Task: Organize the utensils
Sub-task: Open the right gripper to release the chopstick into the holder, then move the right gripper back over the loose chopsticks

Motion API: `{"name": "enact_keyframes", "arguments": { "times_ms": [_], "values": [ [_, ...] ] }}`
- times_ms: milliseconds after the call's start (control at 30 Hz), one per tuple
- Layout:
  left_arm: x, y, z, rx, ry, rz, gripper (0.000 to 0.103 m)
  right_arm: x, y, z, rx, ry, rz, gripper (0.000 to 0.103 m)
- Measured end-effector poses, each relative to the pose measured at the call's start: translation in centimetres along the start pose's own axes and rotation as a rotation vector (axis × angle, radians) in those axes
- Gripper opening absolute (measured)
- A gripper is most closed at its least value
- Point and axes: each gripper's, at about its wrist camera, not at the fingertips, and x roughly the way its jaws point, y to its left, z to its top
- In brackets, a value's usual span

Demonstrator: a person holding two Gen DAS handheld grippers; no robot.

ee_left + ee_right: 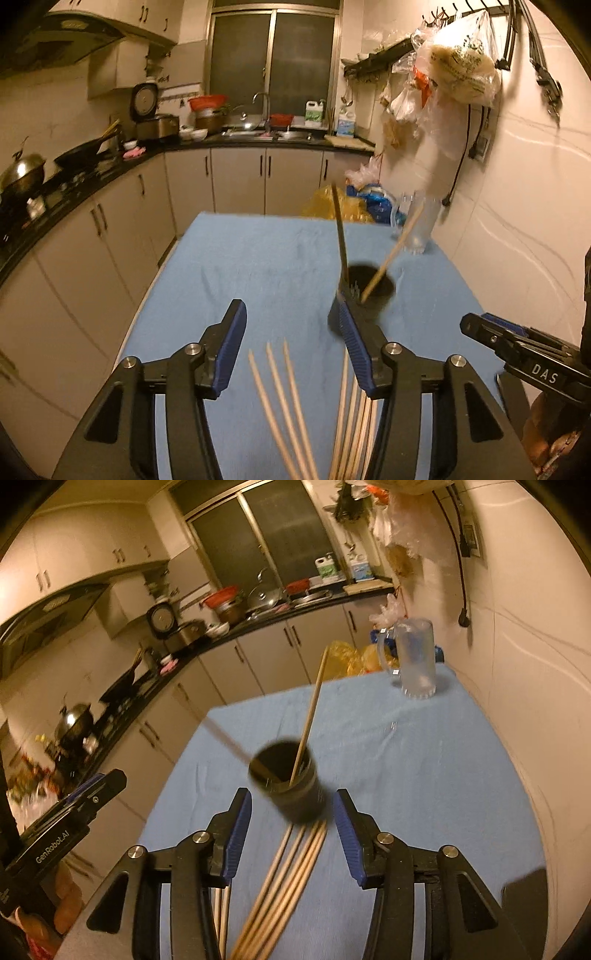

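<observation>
My left gripper (291, 323) hangs over the blue cloth-covered table (258, 258), its ribbed blue pads spread wide with nothing between them. Below it lie pale wooden chopsticks (288, 406), thin and tapered, some fanned apart and some bunched; their lower ends run out of view behind my jaw frames. To the right stands the dark round holder (369, 288), blurred and partly hidden by my right-hand pad. A dark stick (340, 229) and a light wooden stick (395, 251) lean out of it. My right gripper (291, 812) is also released, jaws wide, with the holder (288, 782) just ahead between the tips, not touching as far as I can tell. Far right, a clear ribbed glass mug (413, 657) stands near the table's back corner.
</observation>
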Motion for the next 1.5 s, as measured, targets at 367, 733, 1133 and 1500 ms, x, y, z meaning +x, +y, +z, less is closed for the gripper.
{"name": "enact_keyframes", "arguments": {
  "times_ms": [367, 733, 1133, 1500],
  "values": [
    [-1.9, 0.9, -10.2, -0.036, 0.095, 0.053, 0.052, -0.2, 0.4, -9.2, 0.014, 0.113, -0.029, 0.05],
    [1.1, 1.9, -11.1, -0.038, 0.183, 0.0, 0.052, 3.1, -1.4, -10.5, 0.129, 0.235, -0.017, 0.045],
    [5.2, 4.5, -11.1, -0.044, 0.23, -0.021, 0.052, 12.3, -2.7, -5.4, 0.195, 0.353, -0.08, 0.024],
    [6.2, 6.3, -11.1, -0.04, 0.236, -0.038, 0.052, 16.7, -1.3, -4.5, 0.149, 0.452, -0.166, 0.014]
  ]
}}
